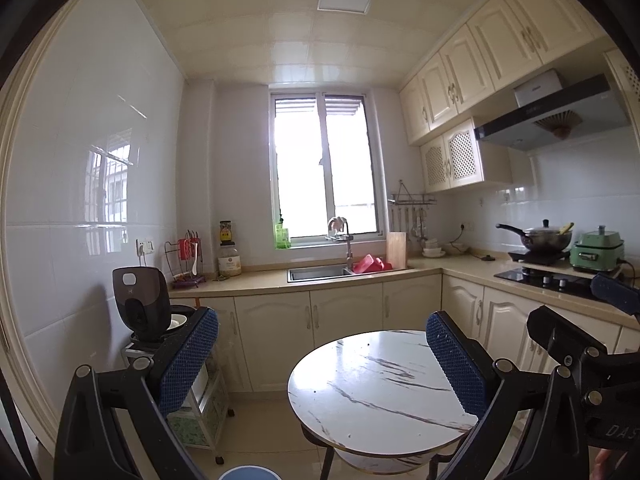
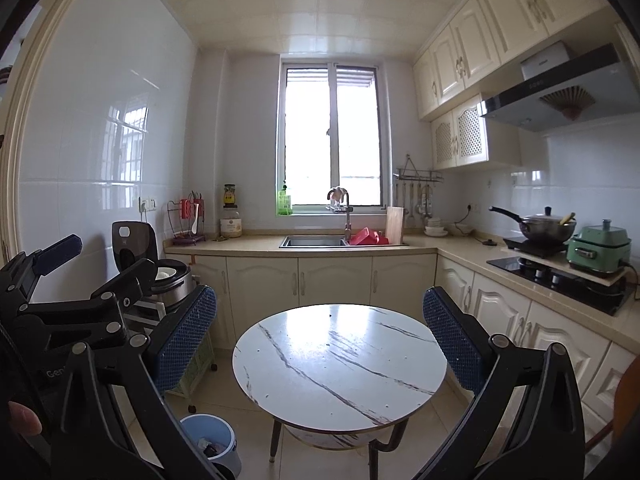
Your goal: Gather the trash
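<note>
Left claw (image 1: 320,356): spread wide, empty, raised. Right claw (image 2: 320,332): same. Round marble desk (image 2: 340,364): only tiny dark specks (image 2: 330,315), no larger litter. Blue bin (image 2: 214,440) on floor beside it: holds some trash. Collection apparently near finished, or not begun.

White round surface (image 2: 340,364) veined in dark streaks; light blue bin (image 2: 214,440); blue dimpled pads (image 2: 184,340) on black tongs.
</note>
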{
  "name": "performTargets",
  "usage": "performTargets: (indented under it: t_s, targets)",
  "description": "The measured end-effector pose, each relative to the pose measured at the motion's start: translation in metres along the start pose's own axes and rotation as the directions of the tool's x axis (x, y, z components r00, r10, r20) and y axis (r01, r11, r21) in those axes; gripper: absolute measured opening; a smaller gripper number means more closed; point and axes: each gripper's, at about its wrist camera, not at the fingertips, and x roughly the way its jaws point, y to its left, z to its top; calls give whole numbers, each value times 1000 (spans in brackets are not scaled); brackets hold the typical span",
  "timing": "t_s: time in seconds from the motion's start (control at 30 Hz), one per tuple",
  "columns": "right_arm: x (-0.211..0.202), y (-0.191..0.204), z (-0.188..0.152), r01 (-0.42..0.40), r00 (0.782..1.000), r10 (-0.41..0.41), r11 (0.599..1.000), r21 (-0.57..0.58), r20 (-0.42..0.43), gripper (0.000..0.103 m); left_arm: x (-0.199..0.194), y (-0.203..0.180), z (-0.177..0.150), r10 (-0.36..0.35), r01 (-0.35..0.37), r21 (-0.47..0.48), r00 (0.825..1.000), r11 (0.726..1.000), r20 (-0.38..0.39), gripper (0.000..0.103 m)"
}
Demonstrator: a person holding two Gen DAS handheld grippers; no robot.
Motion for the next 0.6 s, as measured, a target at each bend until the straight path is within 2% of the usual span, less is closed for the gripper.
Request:
performTargets:
  t_s: [0.6]
  targets:
    - [-3,0,-4,3,1000,-3,1000,4,-3,103,3,-2,6,0,0,-5,1000,1000,0,102]
